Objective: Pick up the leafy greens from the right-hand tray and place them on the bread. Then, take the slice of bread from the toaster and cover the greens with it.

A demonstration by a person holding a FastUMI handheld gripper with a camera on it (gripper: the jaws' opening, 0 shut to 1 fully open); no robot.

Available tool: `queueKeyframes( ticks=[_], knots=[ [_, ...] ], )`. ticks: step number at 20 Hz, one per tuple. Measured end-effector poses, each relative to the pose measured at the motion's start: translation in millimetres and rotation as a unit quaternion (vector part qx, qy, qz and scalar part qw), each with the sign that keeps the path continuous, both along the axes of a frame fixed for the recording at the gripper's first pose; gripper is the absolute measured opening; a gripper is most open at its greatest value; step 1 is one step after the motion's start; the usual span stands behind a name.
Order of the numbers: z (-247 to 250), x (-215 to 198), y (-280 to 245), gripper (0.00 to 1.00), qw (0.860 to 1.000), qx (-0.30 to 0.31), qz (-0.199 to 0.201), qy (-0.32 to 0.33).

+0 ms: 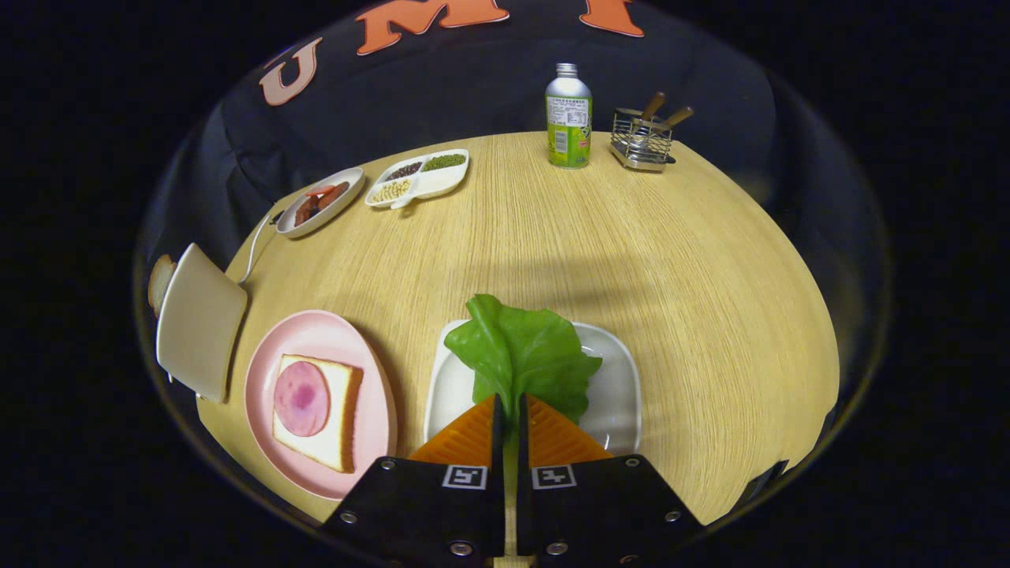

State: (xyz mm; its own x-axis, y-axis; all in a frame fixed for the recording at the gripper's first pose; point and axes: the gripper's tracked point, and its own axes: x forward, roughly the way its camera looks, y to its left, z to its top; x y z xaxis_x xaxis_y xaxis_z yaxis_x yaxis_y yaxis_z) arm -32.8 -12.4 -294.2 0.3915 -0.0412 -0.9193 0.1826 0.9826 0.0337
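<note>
My gripper [510, 404] is shut on the stem end of the leafy greens [521, 351], a broad green lettuce leaf that spreads ahead of the fingertips over the white tray [615, 379]. To the left of the fingers a pink plate [316, 339] carries a slice of bread [335, 414] topped with a round of pink ham [301, 398]. Further left stands the cream toaster [197, 319], with a slice of bread [160, 282] poking out of its far side.
At the back of the wooden table [552, 237] stand a green-labelled bottle [569, 117] and a wire holder [642, 139] with utensils. A divided dish of grains [418, 178] and an oval dish of sausages [320, 203] sit at the back left.
</note>
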Motion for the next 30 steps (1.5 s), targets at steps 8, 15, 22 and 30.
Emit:
queueKeyframes(
  ticks=[8,15,22,30],
  knots=[
    [49,14,35,0.06,0.995,0.065,0.015,-0.067],
    [62,19,91,0.06,0.988,0.102,0.073,-0.086],
    [53,15,138,0.06,0.983,0.116,0.121,-0.08],
    [25,8,163,0.12,0.982,0.086,0.161,-0.05]
  ],
)
